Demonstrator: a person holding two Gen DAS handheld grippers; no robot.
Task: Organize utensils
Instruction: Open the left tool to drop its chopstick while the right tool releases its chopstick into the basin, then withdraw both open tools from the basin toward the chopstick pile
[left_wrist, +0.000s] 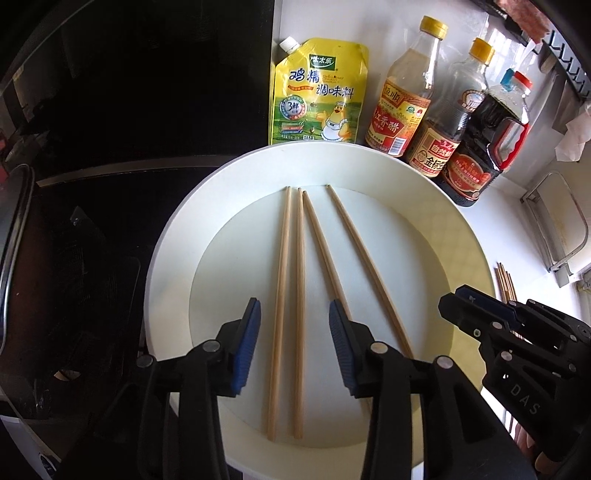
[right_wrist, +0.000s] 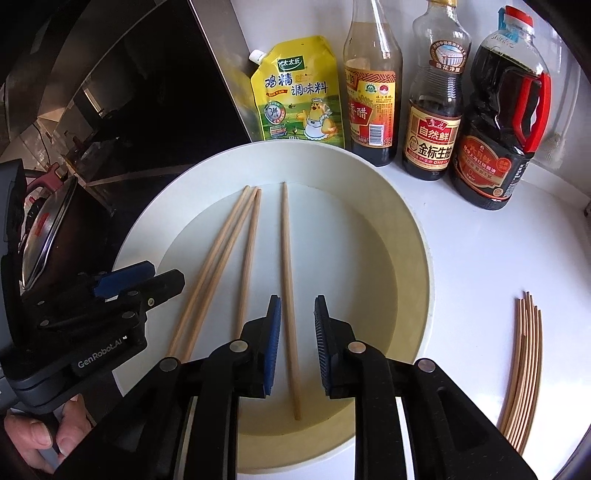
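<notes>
White kitchen surface (right_wrist: 480, 258) carries a plate (right_wrist: 406, 221) holding four chopsticks (left_wrist: 284, 295); more chopsticks (right_wrist: 524, 369) lie beside it. Both claws, left claw (left_wrist: 295, 343) and right claw (right_wrist: 297, 343), stand apart, empty, angled steeply down above the plate. Placement step appears complete; next move likely calls for fetching from the loose bundle.

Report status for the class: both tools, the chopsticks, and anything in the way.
Left tool open, empty. Right tool open, empty. Four chopsticks lie loose in white plate. More chopsticks wait on counter; nothing in the way.
</notes>
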